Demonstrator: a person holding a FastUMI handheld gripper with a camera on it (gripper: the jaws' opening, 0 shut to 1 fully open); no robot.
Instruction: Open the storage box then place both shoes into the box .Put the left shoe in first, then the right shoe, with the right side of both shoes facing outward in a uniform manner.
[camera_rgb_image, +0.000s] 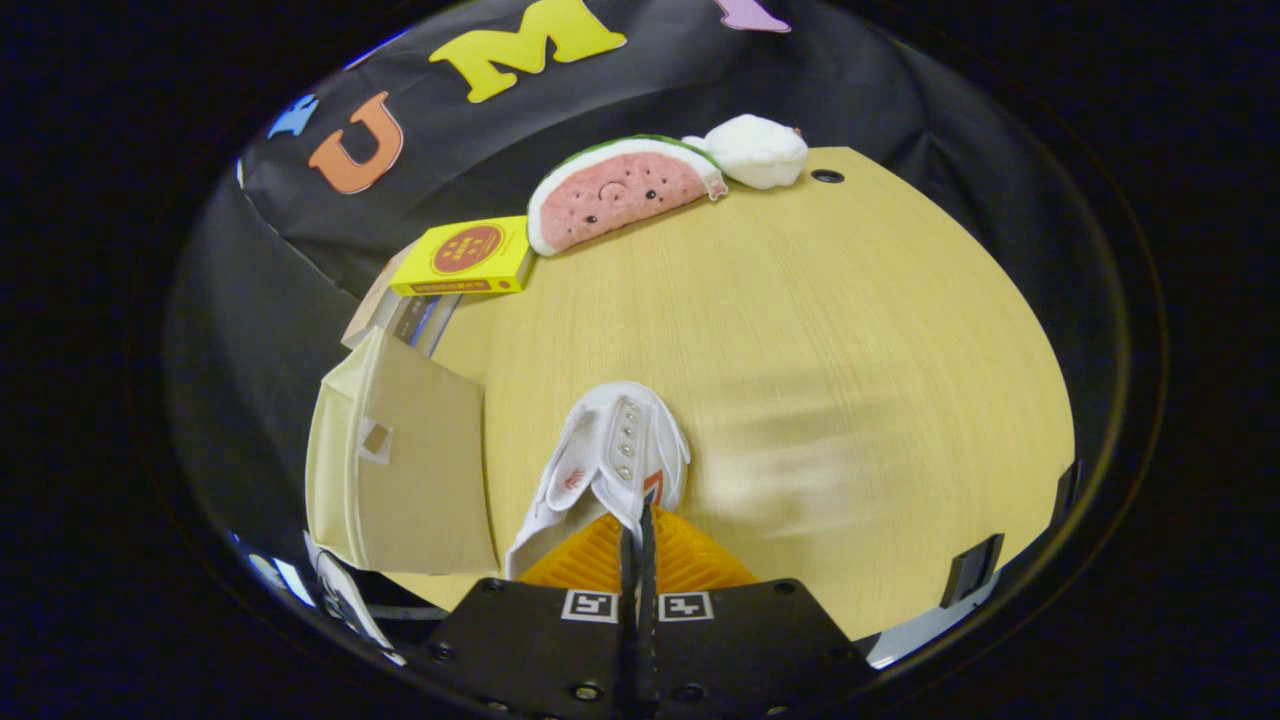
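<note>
Here the gripper (637, 535) jaws pinch the white shoe (610, 455), hanging just ahead over the table (850, 350)

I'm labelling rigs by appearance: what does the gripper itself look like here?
The gripper has a black body with screw heads, two square black-and-white markers side by side near its front edge, and ribbed finger pads running forward from it.
</note>
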